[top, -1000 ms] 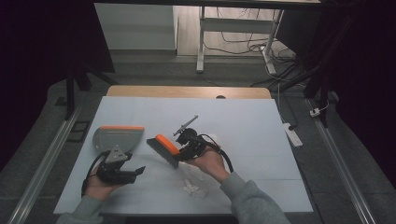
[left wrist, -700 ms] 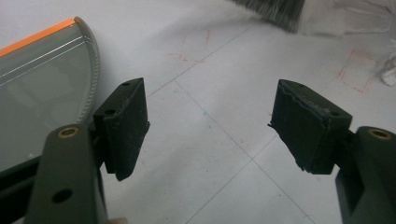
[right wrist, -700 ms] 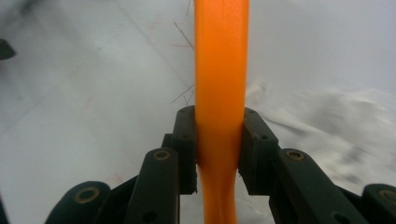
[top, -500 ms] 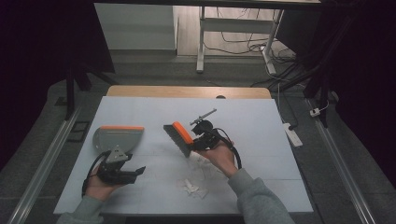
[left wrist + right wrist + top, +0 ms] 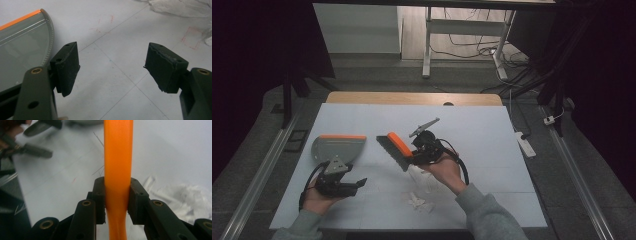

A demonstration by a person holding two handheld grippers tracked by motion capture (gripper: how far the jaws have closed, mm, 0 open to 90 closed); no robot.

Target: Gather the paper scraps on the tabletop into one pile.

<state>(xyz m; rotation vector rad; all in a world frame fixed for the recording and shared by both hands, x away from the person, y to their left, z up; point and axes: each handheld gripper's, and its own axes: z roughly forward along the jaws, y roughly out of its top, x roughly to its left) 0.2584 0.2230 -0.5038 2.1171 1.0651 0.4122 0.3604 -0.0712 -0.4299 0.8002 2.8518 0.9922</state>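
Right gripper (image 5: 414, 152) clamped on the orange handle of a brush (image 5: 394, 148), held up off the table (image 5: 492, 150).

The dark bristles point down and away to its left. Torn paper scraps (image 5: 418, 201) lie on the table just below it, near the person's wrist. Further left, the left gripper (image 5: 348, 186) rests with jaws apart and nothing between them, just beside the grey dustpan (image 5: 337, 147) with an orange edge.

The brush (image 5: 395, 150) has a smooth, glossy orange plastic handle and dark bristles. The dustpan (image 5: 337, 148) looks like grey, semi-matt plastic, ribbed along its curved rim, with an orange lip. Crumpled white paper scraps (image 5: 419, 201) lie on the matt white tabletop (image 5: 492, 150), whose far edge is wood. The left tongs (image 5: 113, 72) carry matt black, worn rubbery pads (image 5: 163, 66).
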